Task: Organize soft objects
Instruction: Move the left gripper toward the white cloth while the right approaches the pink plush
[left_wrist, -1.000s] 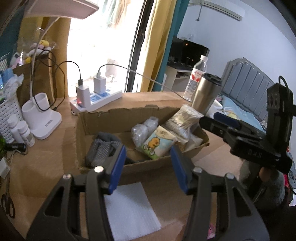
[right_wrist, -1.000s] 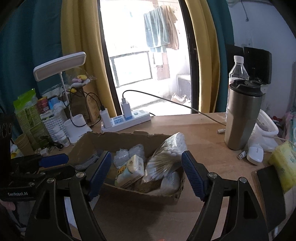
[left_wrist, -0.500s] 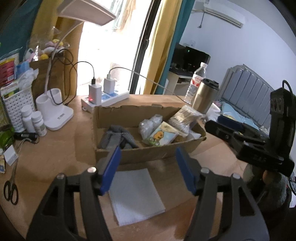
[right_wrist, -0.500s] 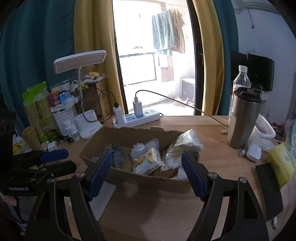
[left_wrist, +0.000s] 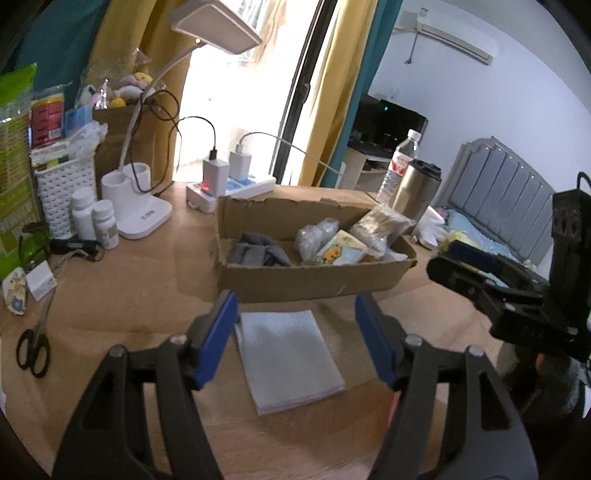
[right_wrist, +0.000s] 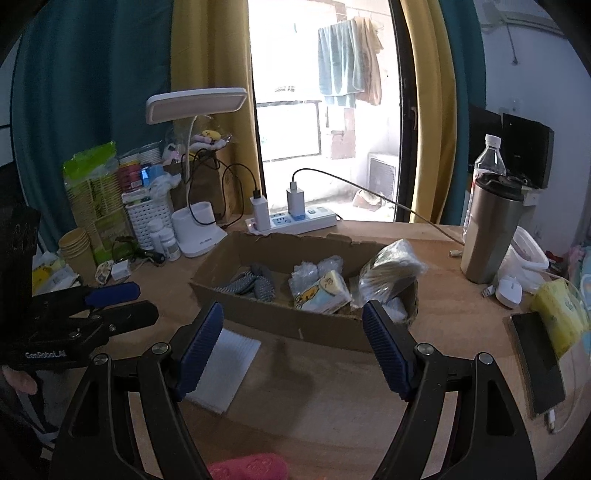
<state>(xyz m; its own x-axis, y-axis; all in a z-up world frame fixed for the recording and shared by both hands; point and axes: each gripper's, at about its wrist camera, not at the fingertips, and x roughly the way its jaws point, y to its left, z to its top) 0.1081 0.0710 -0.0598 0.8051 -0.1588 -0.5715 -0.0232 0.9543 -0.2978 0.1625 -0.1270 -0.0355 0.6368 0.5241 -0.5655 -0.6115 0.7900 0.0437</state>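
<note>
A shallow cardboard box (left_wrist: 314, 284) (right_wrist: 280, 321) sits mid-table. It holds grey socks (left_wrist: 255, 254) (right_wrist: 251, 282), clear plastic bags (left_wrist: 314, 236), a tissue pack with a yellow duck (left_wrist: 338, 253) (right_wrist: 321, 293) and a bag of cotton swabs (left_wrist: 384, 225) (right_wrist: 391, 271). A folded white cloth (left_wrist: 288, 354) (right_wrist: 221, 365) lies flat in front of the box. My left gripper (left_wrist: 295, 332) is open and empty above the cloth. My right gripper (right_wrist: 291, 347) is open and empty before the box. A pink soft item (right_wrist: 247, 467) shows at the bottom edge.
A desk lamp (right_wrist: 195, 236), pill bottles (left_wrist: 94, 221), a white basket (left_wrist: 64, 188) and a power strip (right_wrist: 295, 221) stand behind the box. Scissors (left_wrist: 33, 350) lie at left. A steel tumbler (right_wrist: 491, 229), water bottle (right_wrist: 487, 162), phone (right_wrist: 537, 365) and yellow tissue pack (right_wrist: 561, 317) are right.
Both grippers have pulled back and up from the box, so more table shows. The white cloth now lies fully in view between the left fingers. Both stay open.
</note>
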